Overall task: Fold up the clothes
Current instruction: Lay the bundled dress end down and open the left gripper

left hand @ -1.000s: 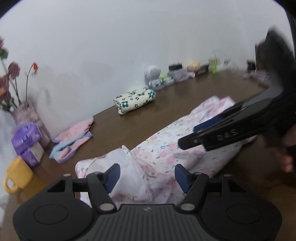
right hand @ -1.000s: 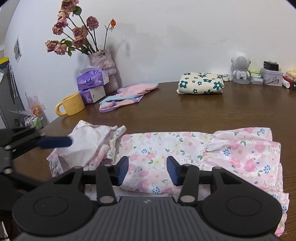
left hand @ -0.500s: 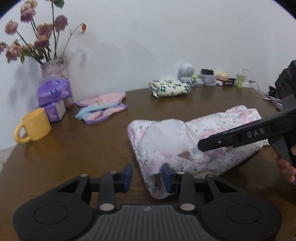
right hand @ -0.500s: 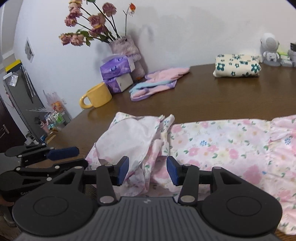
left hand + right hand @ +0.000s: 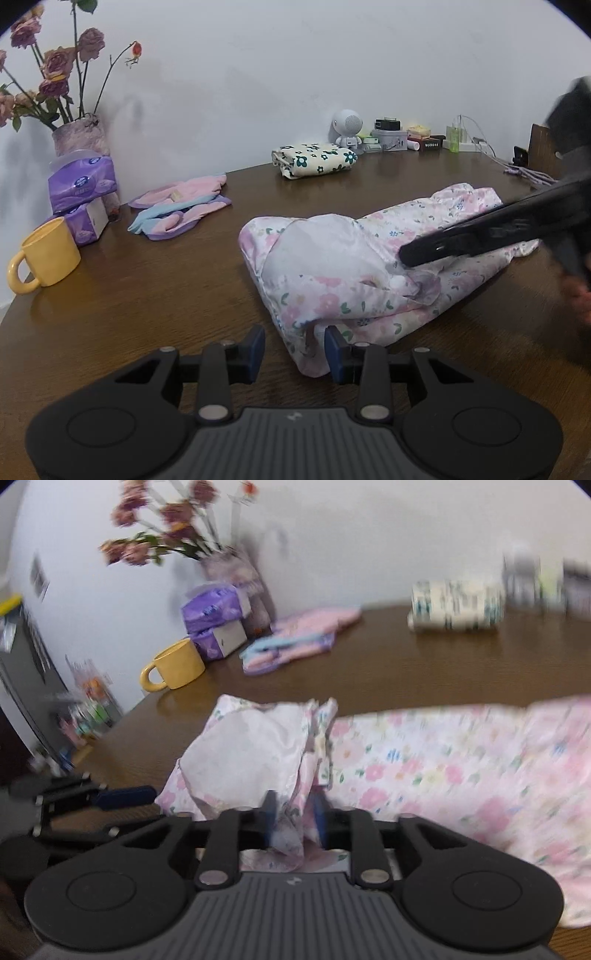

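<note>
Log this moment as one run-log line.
phase: folding | left gripper: open, at floral garment edge | right gripper: shut on floral garment | table: garment partly bunched

Brown wooden table (image 5: 155,288) — floral garment (image 5: 332,291), yellow mug (image 5: 46,256), tissue packs (image 5: 83,184), folded cloth (image 5: 314,159)

Right wrist view is motion-blurred: the folded floral cloth (image 5: 456,605) and items behind it are smeared, unreadable. Floral garment (image 5: 461,760) runs off the right edge; its near fold is hidden behind the right gripper (image 5: 293,821). In the left wrist view, the hand (image 5: 578,291) at the right edge is blurred and cropped. Labels on the small clutter (image 5: 410,138) are too tiny to read.
</note>
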The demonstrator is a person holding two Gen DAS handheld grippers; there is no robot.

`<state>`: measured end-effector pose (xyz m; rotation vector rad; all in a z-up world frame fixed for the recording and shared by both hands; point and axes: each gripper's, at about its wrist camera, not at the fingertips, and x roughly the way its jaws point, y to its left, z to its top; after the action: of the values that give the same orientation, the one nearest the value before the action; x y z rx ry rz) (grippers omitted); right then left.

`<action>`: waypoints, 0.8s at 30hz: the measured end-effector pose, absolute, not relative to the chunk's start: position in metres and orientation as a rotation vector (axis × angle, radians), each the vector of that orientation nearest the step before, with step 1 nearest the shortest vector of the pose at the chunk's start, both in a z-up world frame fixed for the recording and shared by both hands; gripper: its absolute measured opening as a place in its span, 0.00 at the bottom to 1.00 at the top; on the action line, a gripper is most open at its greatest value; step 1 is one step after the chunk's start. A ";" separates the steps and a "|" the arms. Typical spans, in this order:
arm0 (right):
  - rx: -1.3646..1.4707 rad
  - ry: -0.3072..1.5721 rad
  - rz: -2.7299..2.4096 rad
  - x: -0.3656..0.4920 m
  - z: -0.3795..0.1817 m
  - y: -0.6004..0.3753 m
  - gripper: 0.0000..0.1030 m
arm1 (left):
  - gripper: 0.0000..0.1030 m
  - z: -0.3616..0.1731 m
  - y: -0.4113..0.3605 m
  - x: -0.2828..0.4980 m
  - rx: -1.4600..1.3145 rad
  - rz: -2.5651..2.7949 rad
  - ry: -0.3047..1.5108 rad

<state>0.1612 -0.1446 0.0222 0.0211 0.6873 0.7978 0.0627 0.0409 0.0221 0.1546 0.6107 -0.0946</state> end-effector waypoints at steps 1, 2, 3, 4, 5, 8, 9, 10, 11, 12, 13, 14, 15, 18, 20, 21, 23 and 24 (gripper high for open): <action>-0.037 0.648 0.806 0.150 0.026 -0.142 0.36 | 0.33 0.021 0.040 0.064 0.161 -0.093 0.610; -0.095 0.610 0.815 0.140 0.029 -0.140 0.39 | 0.33 0.020 0.039 0.065 0.170 -0.094 0.610; -0.153 0.571 0.822 0.129 0.032 -0.138 0.41 | 0.33 0.019 0.037 0.066 0.176 -0.095 0.610; -0.210 0.532 0.830 0.119 0.036 -0.135 0.44 | 0.33 0.018 0.035 0.066 0.186 -0.096 0.611; -0.256 0.518 0.839 0.113 0.035 -0.130 0.45 | 0.32 0.017 0.033 0.067 0.195 -0.097 0.611; -0.348 0.505 0.859 0.106 0.031 -0.112 0.45 | 0.24 0.015 0.029 0.067 0.224 -0.085 0.604; -0.363 0.504 0.866 0.106 0.029 -0.107 0.45 | 0.22 0.015 0.028 0.067 0.231 -0.079 0.601; -0.377 0.504 0.873 0.106 0.027 -0.101 0.45 | 0.18 0.014 0.027 0.067 0.242 -0.072 0.603; -0.392 0.501 0.868 0.106 0.025 -0.096 0.45 | 0.15 0.012 0.027 0.067 0.253 -0.065 0.605; -0.410 0.493 0.858 0.106 0.022 -0.092 0.45 | 0.09 0.011 0.026 0.067 0.264 -0.057 0.607; -0.430 0.489 0.844 0.105 0.020 -0.089 0.45 | 0.09 0.009 0.025 0.068 0.280 -0.049 0.613; -0.447 0.491 0.825 0.105 0.018 -0.087 0.42 | 0.07 0.008 0.025 0.068 0.297 -0.046 0.616; -0.454 0.498 0.811 0.105 0.015 -0.086 0.38 | 0.06 0.006 0.024 0.068 0.314 -0.043 0.619; -0.439 0.521 0.789 0.106 0.012 -0.090 0.22 | 0.05 0.003 0.018 0.066 0.374 -0.039 0.609; -0.425 0.528 0.783 0.106 0.011 -0.092 0.20 | 0.05 0.002 0.013 0.065 0.418 -0.037 0.600; -0.417 0.527 0.785 0.106 0.012 -0.093 0.20 | 0.05 0.002 0.012 0.064 0.430 -0.032 0.594; -0.400 0.525 0.788 0.104 0.014 -0.096 0.22 | 0.08 0.002 0.011 0.064 0.443 -0.023 0.585; -0.398 0.528 0.788 0.105 0.015 -0.096 0.22 | 0.08 0.002 0.010 0.064 0.447 -0.027 0.585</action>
<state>0.1050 -0.0962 0.0145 -0.3977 0.5277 0.7876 0.0641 0.0103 0.0020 0.4474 0.5848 -0.0268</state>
